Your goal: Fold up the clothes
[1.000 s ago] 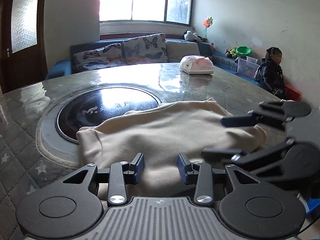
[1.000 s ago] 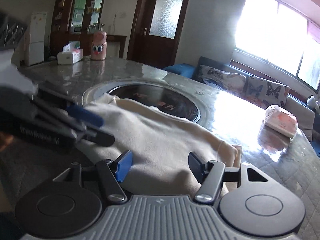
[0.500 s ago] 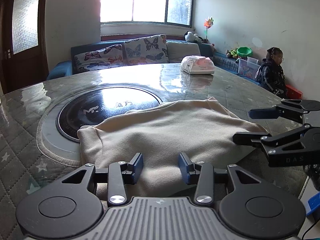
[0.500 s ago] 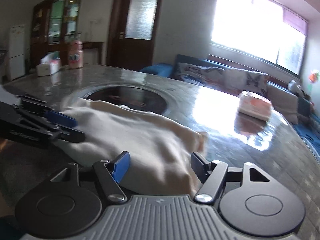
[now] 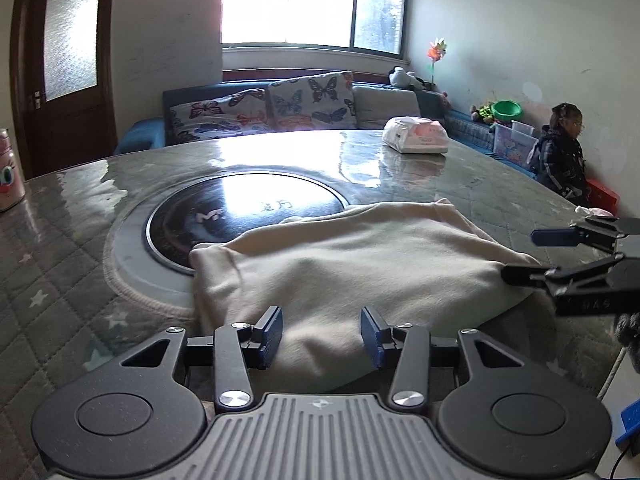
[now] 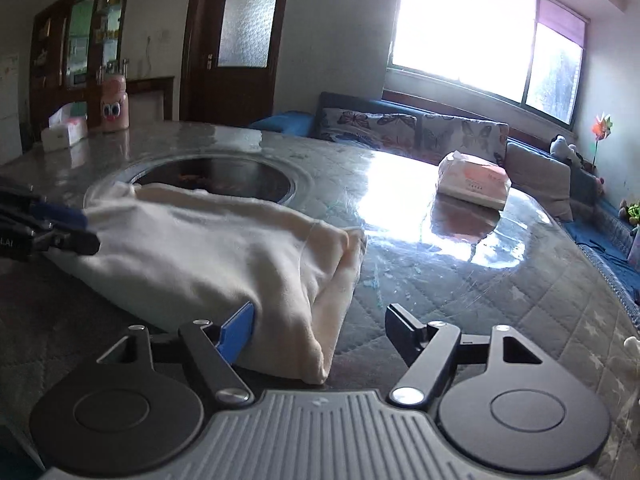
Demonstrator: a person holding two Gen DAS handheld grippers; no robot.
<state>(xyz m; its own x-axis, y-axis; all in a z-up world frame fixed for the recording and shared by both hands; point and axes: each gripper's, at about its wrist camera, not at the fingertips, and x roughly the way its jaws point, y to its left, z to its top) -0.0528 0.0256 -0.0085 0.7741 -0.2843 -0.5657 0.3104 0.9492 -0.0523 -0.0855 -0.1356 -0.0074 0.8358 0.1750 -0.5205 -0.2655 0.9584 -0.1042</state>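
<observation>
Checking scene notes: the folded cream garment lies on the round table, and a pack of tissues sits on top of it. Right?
Not quite. The pack of tissues sits on the bare table, well beyond the folded cream garment, not on it; the right wrist view shows this.

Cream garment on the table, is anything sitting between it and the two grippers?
Nothing visible. The cream garment lies right ahead of the left gripper and the right gripper, both opening, jaws empty.
</observation>
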